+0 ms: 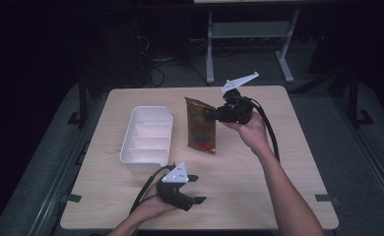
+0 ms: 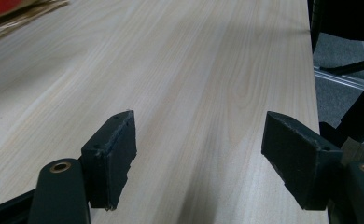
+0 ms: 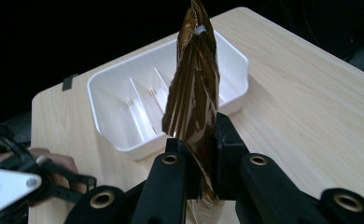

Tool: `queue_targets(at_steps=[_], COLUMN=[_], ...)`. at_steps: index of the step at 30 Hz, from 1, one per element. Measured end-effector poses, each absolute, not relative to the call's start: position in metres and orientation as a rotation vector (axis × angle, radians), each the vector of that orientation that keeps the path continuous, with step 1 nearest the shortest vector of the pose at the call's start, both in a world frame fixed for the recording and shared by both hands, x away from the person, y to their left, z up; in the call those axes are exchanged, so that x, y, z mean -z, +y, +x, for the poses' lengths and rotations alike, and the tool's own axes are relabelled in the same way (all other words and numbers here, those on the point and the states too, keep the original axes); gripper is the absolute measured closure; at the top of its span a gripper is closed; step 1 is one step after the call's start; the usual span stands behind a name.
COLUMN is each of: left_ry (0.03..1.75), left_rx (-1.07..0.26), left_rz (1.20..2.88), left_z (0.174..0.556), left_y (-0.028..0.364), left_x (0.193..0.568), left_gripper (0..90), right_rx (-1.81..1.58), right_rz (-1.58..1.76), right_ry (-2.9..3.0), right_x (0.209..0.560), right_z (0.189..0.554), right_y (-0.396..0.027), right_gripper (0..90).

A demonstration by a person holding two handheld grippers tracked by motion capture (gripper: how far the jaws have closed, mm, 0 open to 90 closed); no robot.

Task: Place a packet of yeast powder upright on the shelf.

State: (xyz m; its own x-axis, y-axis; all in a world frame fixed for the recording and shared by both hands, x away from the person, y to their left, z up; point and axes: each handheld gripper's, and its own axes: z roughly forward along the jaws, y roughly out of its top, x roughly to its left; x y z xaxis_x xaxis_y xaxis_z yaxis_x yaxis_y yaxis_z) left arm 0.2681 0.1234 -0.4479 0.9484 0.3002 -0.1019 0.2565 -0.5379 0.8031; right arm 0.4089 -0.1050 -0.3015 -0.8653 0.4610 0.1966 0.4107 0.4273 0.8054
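A shiny gold-brown foil packet with a red patch near its lower end is pinched by the right gripper, which grips it by the upper right edge. In the high view it hangs roughly upright over the middle of the wooden table, its lower end close to the tabletop, though I cannot tell whether it touches. In the right gripper view the packet stands edge-on and crinkled between the two black jaws, which are drawn in narrow and press it from both sides low on its length.

At about nine o'clock from the packet sits a white plastic tray with dividers across its inside; the compartments look bare. In the high view the two are near each other but apart; in the right gripper view the tray lies just behind the packet.

The person's right hand holds that gripper at about three o'clock from the packet, forearm coming up from the bottom edge, a black cable looping off the gripper's back.

At about seven o'clock from the packet, near the table's front edge, the left gripper rests in the left hand, well apart from both packet and tray. Its jaws stand wide, with only bare wood between them in the left gripper view.
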Motion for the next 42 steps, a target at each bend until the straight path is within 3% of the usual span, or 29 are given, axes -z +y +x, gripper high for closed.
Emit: queue_targets(at_steps=[19,42], left_ry=[0.405,0.4], left_rx=[-0.061,-0.064], left_rz=[2.16,2.167], left_z=[0.271,0.271], left_y=[0.129,0.129], left_x=[0.449,0.45], left_gripper=[25.1,25.1], right_rx=[-1.472,-1.49], right_rz=[0.767,0.7], right_ry=[2.637,2.668], right_x=[0.287,0.276], right_z=[0.452,0.476], right_y=[-0.059,-0.01], right_gripper=[84.1,84.2])
